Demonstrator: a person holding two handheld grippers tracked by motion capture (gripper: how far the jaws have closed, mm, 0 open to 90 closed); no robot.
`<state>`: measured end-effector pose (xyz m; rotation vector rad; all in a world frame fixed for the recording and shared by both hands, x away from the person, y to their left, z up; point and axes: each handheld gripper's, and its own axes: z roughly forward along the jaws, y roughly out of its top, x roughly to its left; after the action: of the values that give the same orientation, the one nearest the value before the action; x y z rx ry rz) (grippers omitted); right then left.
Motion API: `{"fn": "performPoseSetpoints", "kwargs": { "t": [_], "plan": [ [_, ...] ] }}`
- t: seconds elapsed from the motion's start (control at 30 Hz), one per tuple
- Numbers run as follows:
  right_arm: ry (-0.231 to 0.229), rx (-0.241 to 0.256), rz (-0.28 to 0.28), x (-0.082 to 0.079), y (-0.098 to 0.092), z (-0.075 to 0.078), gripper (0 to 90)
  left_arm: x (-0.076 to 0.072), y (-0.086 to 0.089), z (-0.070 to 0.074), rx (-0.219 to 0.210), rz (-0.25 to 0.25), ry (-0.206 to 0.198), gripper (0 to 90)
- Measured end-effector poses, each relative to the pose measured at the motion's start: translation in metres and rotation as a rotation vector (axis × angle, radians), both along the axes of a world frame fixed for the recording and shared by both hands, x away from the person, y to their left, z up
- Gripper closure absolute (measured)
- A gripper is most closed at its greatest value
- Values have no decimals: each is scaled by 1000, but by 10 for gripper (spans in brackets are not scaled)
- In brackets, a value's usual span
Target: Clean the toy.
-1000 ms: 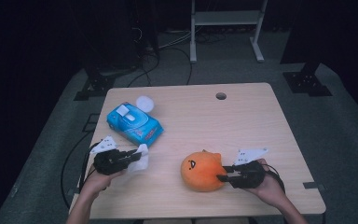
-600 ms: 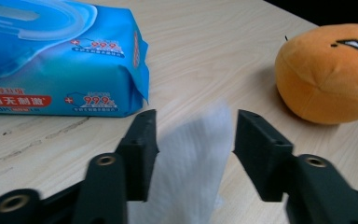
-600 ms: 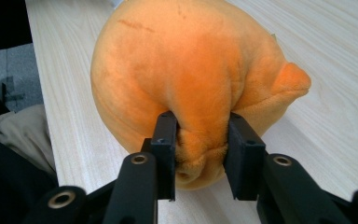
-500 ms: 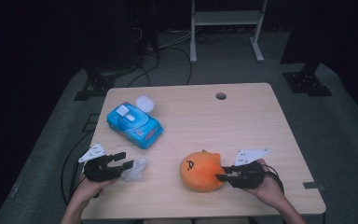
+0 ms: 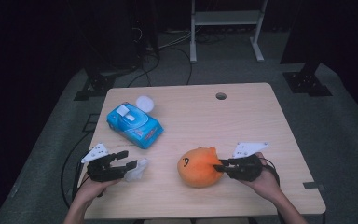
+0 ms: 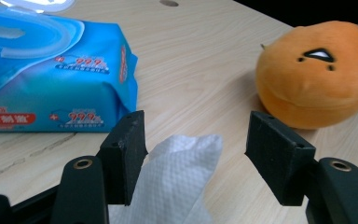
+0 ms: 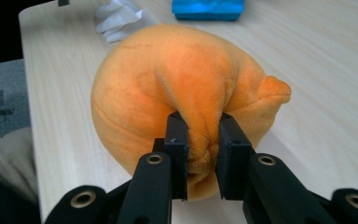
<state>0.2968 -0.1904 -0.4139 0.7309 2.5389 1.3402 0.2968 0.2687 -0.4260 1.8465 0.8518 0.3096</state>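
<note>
The right gripper has its 2 jaws pinched narrow on a fold of the orange plush toy, which sits near the table's front edge, face toward the left gripper. That one gapes wide, a white wipe lying between its jaws, touching 1. Blue wipes pack lies beyond.
</note>
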Motion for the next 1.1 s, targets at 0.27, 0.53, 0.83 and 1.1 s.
{"fn": "performPoseSetpoints", "kwargs": {
  "t": [0.27, 0.53, 0.83, 1.1],
  "plan": [
    [-51, 25, -88, 36, -3, 13, 767, 4, -15, 6, -22, -46, -16, 364],
    [-18, 52, -171, 75, -16, -4, 733, 8, -23, 3, -34, -59, -10, 345],
    [43, 120, -146, 67, -45, -11, 534, 8, -27, -1, -37, -65, -2, 315],
    [62, 123, -161, 54, -67, -12, 439, 6, -31, -3, -39, -65, -3, 303]
  ]
}}
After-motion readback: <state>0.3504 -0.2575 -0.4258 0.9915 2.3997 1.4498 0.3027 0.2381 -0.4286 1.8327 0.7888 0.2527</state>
